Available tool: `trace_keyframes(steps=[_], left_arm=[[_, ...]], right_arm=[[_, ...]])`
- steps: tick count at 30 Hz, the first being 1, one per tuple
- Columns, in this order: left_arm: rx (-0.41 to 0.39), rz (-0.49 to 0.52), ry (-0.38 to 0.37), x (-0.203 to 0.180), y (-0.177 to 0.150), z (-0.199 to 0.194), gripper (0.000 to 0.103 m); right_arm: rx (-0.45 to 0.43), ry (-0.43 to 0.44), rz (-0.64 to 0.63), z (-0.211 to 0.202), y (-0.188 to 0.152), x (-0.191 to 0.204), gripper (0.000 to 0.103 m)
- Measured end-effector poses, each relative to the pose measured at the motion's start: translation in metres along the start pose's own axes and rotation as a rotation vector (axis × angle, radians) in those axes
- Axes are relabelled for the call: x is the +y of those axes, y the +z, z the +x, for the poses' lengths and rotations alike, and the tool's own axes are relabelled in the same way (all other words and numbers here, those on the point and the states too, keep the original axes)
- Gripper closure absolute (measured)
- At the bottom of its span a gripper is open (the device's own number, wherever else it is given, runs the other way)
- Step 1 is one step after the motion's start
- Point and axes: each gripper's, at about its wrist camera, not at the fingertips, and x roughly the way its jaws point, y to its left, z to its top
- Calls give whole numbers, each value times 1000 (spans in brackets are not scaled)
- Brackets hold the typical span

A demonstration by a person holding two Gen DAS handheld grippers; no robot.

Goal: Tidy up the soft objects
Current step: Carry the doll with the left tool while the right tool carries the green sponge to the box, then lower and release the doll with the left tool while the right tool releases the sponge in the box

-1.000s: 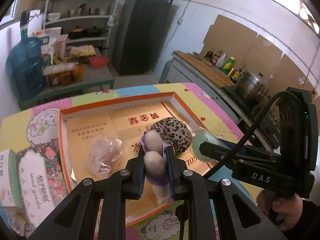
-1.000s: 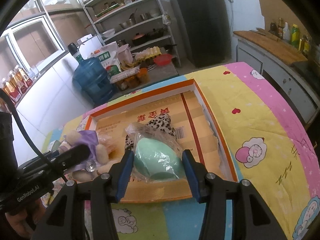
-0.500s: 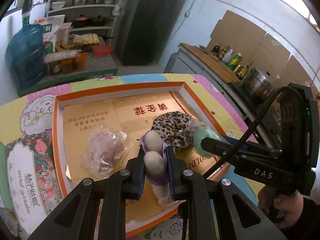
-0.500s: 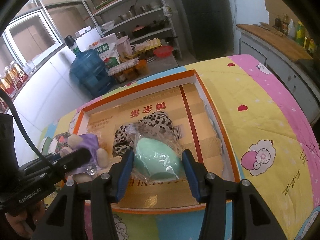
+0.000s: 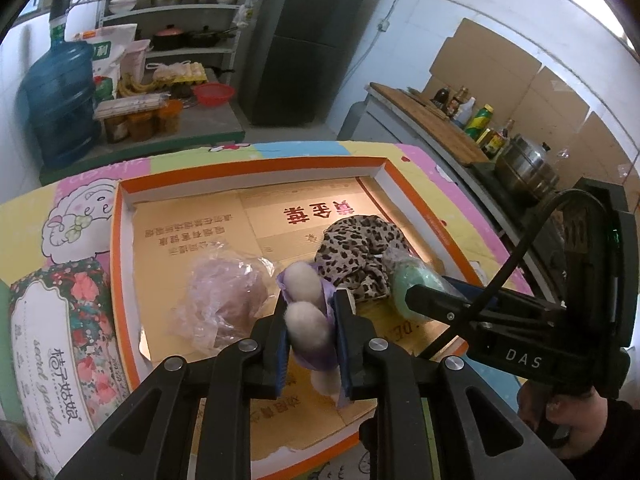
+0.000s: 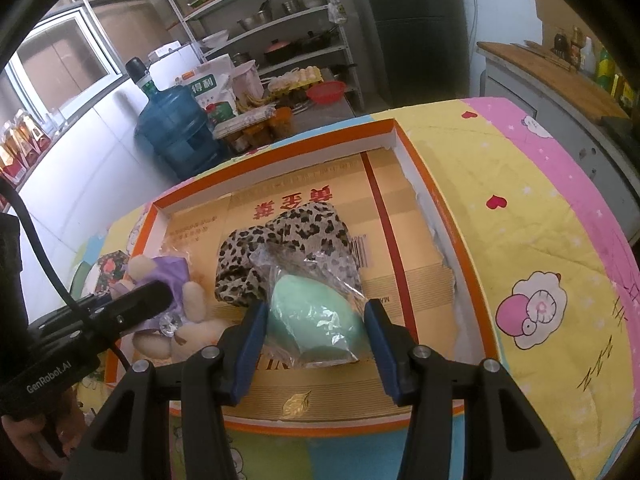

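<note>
- Purple cloth and cream plush make up the small soft toy [image 5: 306, 316] that your left gripper [image 5: 310, 334] clamps between its blue-padded fingers, with the toy above the near part of the shallow orange-rimmed cardboard tray [image 5: 116, 240].
- Your right gripper [image 6: 314, 334] squeezes a mint-green egg-shaped sponge in a clear plastic bag [image 6: 310, 320] from both sides, its blue pads pressed against the wrap, over the tray's near edge.
- A crumpled leopard-print fabric piece [image 6: 280, 244] lies on the tray floor just behind the bagged sponge, touching the bag's crinkled top in the right wrist view.
- To the left of the toy, a pinkish soft item in a crinkled clear bag [image 5: 222, 292] rests on the tray floor.
- The tray sits on a pastel cartoon-print quilt [image 6: 520, 216].
- A floral-printed tissue pack [image 5: 68, 344] lies just beside the tray's left wall.
</note>
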Motion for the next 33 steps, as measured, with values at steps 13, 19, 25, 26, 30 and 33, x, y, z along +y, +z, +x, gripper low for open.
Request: trace_keyframes(steps=[13,19,25,26,30,33], left_arm=[[17,-19,-14,4,2,2,79],[25,-12,-22,3,1,2,61],[19,-2,-28,-1,-1,-4,55],[17,-2,-30,-1,-1,-5,55],[4,4,-34,-4,-1,-12,55],[-4,8,-36,-5,0,-16,55]], right_arm=[[5,7,32,3,-1,-3,51],[5,8,40,2,0,-3,51],[-5,8,46,-3,-1,-3,50],[-6,7,47,-3,-1,-3,50],[-18,7,50,-9,-1,-3,50],[-26,6,51,-13,0,-2,50]])
